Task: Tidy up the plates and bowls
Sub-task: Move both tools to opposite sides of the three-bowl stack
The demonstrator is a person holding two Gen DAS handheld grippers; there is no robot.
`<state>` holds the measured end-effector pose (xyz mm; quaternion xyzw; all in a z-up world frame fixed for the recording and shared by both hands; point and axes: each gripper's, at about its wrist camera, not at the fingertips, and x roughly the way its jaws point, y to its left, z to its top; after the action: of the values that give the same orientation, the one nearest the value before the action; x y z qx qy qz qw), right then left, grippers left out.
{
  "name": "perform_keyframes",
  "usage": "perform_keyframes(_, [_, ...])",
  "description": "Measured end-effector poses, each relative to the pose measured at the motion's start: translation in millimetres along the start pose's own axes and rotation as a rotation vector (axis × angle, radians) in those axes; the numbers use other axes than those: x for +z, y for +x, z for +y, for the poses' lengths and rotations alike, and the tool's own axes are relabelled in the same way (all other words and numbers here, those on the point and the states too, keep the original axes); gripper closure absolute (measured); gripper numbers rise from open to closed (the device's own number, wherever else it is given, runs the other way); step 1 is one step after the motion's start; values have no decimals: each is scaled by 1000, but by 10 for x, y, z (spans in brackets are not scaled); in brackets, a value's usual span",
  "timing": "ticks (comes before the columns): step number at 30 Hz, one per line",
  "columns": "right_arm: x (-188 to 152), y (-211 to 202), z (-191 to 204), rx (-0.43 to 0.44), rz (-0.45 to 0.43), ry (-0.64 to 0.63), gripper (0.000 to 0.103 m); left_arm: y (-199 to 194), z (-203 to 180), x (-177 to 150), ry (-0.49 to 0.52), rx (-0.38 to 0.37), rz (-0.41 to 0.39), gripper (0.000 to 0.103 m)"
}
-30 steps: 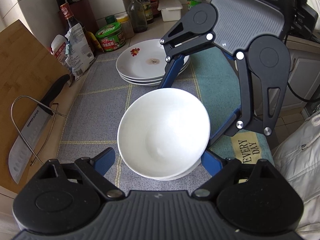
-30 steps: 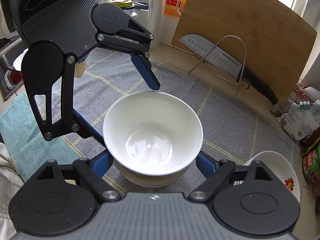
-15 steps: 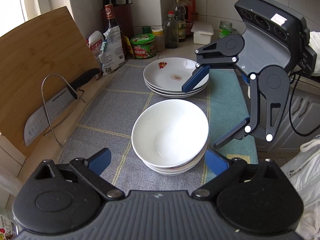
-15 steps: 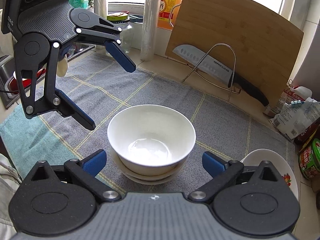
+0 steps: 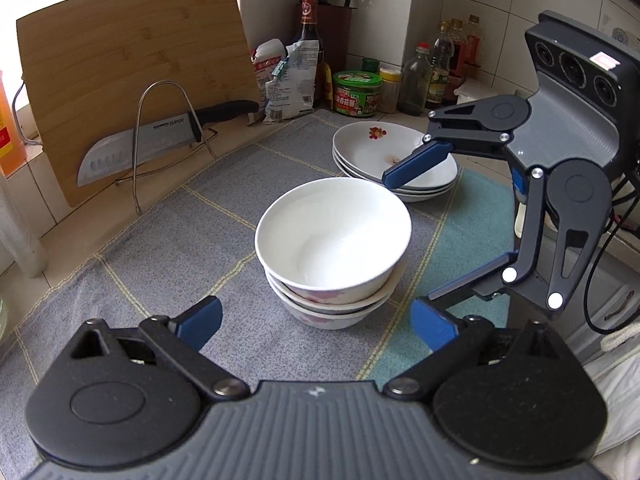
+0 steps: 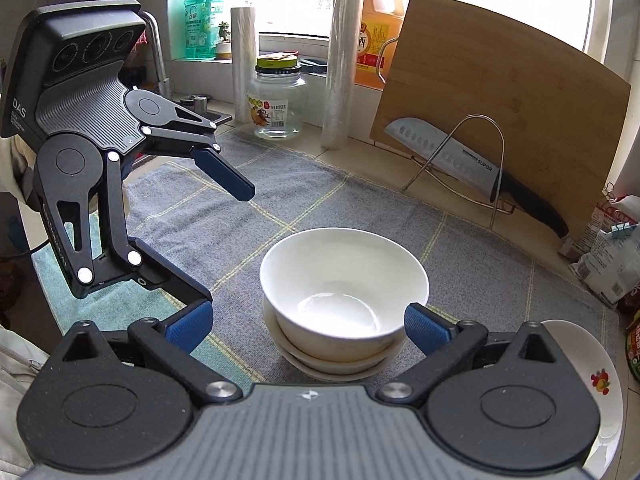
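Three bowls [image 5: 334, 252] sit nested in one stack on the grey cloth [image 5: 160, 248], dead ahead of both tools and between them. Just behind it, toward the jars, is the pile of plates [image 5: 394, 162]. The left gripper [image 5: 316, 322] and the right gripper [image 6: 306, 326] each stand wide with nothing in them, fingers apart from the top bowl's rim (no pad touches it). Both face the stack from opposite sides, about equally near. A second ago the jaws flanked that top bowl closely; they have just been opening, both tools have drawn back, and the bowl rests seated in the stack. By my reading, the bowls are done.
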<state>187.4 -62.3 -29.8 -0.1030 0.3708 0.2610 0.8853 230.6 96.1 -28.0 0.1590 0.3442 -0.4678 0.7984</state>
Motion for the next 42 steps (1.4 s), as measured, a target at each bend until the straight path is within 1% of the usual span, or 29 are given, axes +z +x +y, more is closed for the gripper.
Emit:
perform_keyframes(4, [6, 27, 11, 12, 4, 10, 0, 22, 52, -42, -34, -6, -9, 3])
perform_keyframes(7, [-13, 22, 39, -12, 5, 14, 0, 63, 83, -82, -36, -8, -5, 3])
perform_keyframes(11, [-26, 23, 21, -30, 9, 48, 0, 115, 131, -107, -43, -37, 1, 3])
perform_keyframes(13, [-43, 53, 21, -46, 31, 68, 0, 131, 146, -111, -30, -48, 1, 3])
perform_keyframes(15, [-79, 107, 18, -36, 62, 84, 0, 157, 175, -113, -29, -61, 3, 3])
perform_keyframes(17, [-104, 131, 37, -64, 72, 95, 0, 182, 205, -119, -30, -77, 5, 3])
perform_keyframes(18, [-99, 122, 54, -75, 70, 94, 0, 199, 212, -122, -26, -79, 8, 3])
perform_keyframes(21, [-42, 49, 98, -101, 28, 88, 0, 246, 234, -138, -25, -93, 15, 3])
perform_keyframes(24, [26, 25, 125, -85, 3, 88, 0, 288, 250, -156, -22, -100, 22, 3])
perform_keyframes(27, [40, 68, 138, -71, 11, 90, 0, 307, 256, -173, -14, -93, 28, 3])
perform_keyframes(34, [19, 85, 130, -51, 4, 116, 0, 305, 272, -181, -15, -110, 26, 3])
perform_keyframes(39, [7, 97, 146, -64, 20, 124, 0, 315, 257, -156, -3, -118, 26, 3])
perform_keyframes(42, [29, 34, 159, -94, 7, 119, 0, 335, 254, -147, 11, -122, 29, 3])
